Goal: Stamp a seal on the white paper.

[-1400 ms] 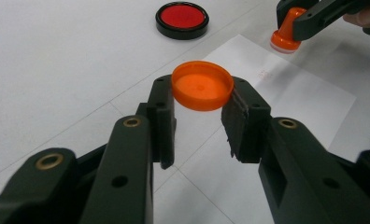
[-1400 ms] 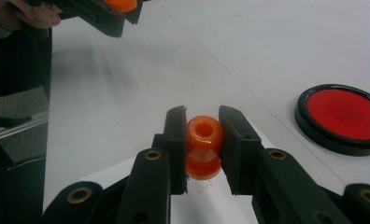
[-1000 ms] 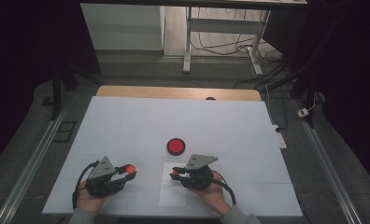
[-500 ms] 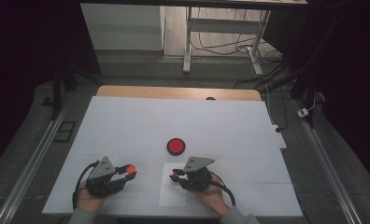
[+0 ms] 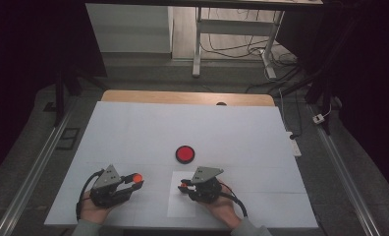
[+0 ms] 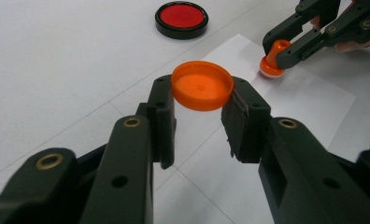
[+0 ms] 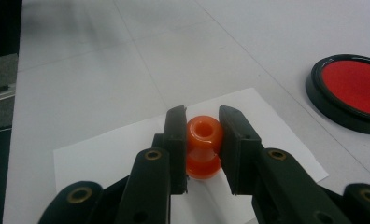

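My left gripper [image 5: 136, 180] [image 6: 200, 100] is shut on a flat orange cap [image 6: 202, 85] [image 5: 138, 176], held by its rim just above the white table at the front left. My right gripper [image 5: 183, 186] [image 7: 202, 122] is shut on a small orange knobbed stamp [image 7: 203, 142] [image 6: 271, 64]. The stamp stands upright, its base on or just above a white sheet of paper [image 5: 181, 206] [image 7: 103, 154] [image 6: 314, 102]. A round red ink pad in a black rim [image 5: 185, 154] [image 6: 181, 18] [image 7: 356, 91] lies open on the table beyond both grippers.
The white table top [image 5: 182, 128] stretches far behind the pad, with a wooden edge [image 5: 182, 97] at the back. Metal rails [image 5: 40, 162] run along both sides. A table frame and cables [image 5: 241, 44] stand on the floor beyond.
My right gripper has shifted slightly toward me and left with the stamp, over the paper. The left gripper and its cap have stayed put.
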